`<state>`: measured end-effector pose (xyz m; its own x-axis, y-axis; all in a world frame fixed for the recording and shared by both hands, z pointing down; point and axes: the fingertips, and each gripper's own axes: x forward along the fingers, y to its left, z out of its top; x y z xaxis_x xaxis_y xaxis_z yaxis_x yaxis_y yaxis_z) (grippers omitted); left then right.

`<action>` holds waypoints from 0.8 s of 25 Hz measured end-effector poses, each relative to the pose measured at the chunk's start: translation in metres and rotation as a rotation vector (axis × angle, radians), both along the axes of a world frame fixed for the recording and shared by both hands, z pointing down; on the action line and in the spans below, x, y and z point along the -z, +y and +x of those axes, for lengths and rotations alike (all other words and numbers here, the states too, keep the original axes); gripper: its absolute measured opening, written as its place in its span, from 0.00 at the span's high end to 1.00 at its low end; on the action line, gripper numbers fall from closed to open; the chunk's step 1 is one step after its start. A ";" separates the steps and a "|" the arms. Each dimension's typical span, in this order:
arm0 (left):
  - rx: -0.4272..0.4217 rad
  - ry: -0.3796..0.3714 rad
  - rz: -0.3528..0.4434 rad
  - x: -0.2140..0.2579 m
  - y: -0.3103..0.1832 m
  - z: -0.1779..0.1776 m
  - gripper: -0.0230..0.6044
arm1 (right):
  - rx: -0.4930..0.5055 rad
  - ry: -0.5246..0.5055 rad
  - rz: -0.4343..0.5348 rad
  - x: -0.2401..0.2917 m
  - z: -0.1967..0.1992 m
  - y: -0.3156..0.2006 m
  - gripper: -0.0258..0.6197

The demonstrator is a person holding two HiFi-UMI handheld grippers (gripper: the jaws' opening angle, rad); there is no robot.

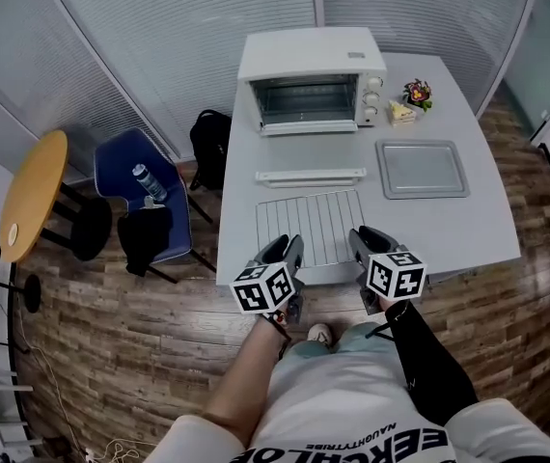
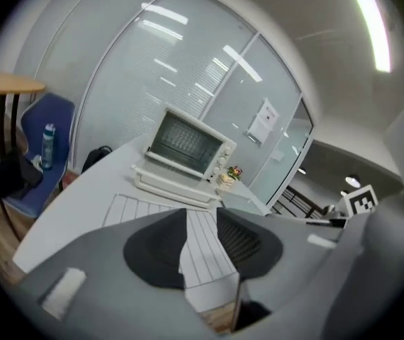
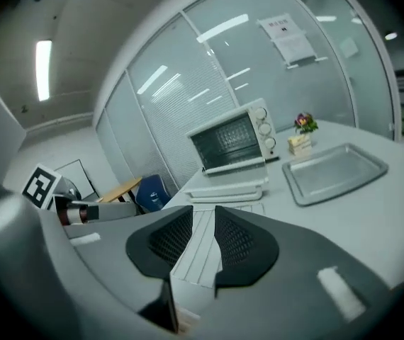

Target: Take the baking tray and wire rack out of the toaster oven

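The white toaster oven (image 1: 309, 75) stands at the back of the grey table (image 1: 492, 230), its door down. The flat silver baking tray (image 1: 422, 169) lies on the table to the oven's right. The wire rack (image 1: 311, 225) lies flat near the table's front edge. My left gripper (image 1: 283, 251) and right gripper (image 1: 364, 242) hover side by side above the rack's near end, both open and holding nothing. In the left gripper view the rack (image 2: 142, 207) shows beyond the left gripper (image 2: 202, 225). In the right gripper view the right gripper (image 3: 203, 236) frames the rack (image 3: 237, 207), with the tray (image 3: 337, 170) to the right.
A long white strip-shaped tray (image 1: 311, 177) lies between oven and rack. A small flower pot and box (image 1: 410, 99) sit by the oven's right side. Left of the table stand a blue chair with a bottle (image 1: 145, 186), a black bag (image 1: 210, 143) and a round wooden table (image 1: 32, 196).
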<state>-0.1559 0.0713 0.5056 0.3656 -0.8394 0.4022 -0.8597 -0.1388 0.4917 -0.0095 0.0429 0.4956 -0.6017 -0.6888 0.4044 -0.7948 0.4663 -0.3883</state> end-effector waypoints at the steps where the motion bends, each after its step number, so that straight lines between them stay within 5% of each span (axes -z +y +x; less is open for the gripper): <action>1: -0.005 -0.043 0.027 0.009 -0.002 0.003 0.75 | 0.015 0.032 0.045 0.009 0.004 -0.003 0.84; 12: 0.048 -0.361 0.292 0.112 0.004 0.045 0.73 | 0.145 0.217 0.387 0.096 0.066 -0.007 0.79; 20: 0.089 -0.416 0.378 0.146 0.021 0.087 0.69 | 0.190 0.176 0.468 0.123 0.110 0.004 0.71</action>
